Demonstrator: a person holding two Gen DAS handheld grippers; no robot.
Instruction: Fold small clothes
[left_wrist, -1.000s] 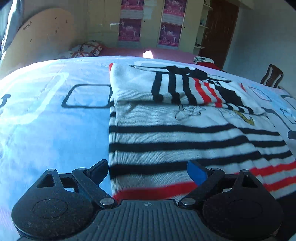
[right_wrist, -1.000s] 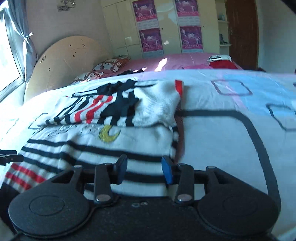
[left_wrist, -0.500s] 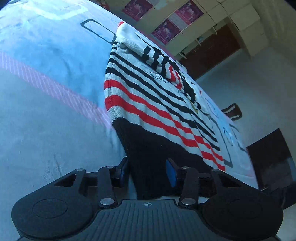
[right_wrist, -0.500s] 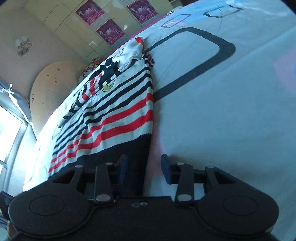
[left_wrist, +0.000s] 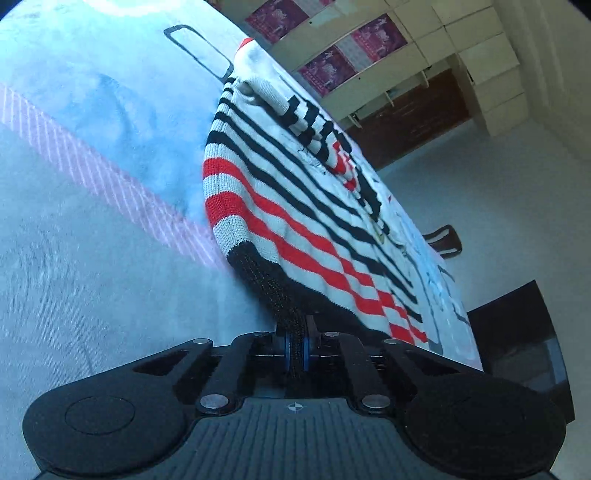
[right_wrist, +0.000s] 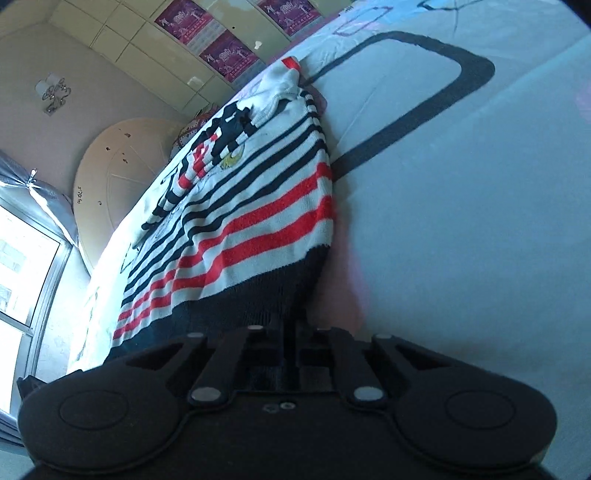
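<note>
Knitted in white with black and red stripes, the sweater (left_wrist: 295, 206) is lying flat on the bed (left_wrist: 92, 240), its sleeves already folded in across the chest at the far end, where they are sitting as a striped bundle over the printed front. That much of the folding is looking done; the body itself is still stretching out at full length, so the lengthwise fold, hem up toward the collar, is what I judge to be left. The black hem band (left_wrist: 273, 284) is the part being worked now. In the left wrist view, the left gripper (left_wrist: 295, 350) is pinching one corner of that band: its jaws have just been closing, and the dark ribbed knit is running straight between the blue pads, bunched into a narrow strip. In the right wrist view, the right gripper (right_wrist: 291, 347) is sitting at the other corner of the hem (right_wrist: 258, 299); its jaws have also just been closing and are standing almost together, with the black knit appearing to be running down into the narrow slot between them, though the shadow there is making the contact hard to see. Around the sweater, the pale bedsheet with dark rounded outlines (right_wrist: 443, 85) is spreading bare, and cupboards with pink posters (left_wrist: 343, 48) are standing beyond.
</note>
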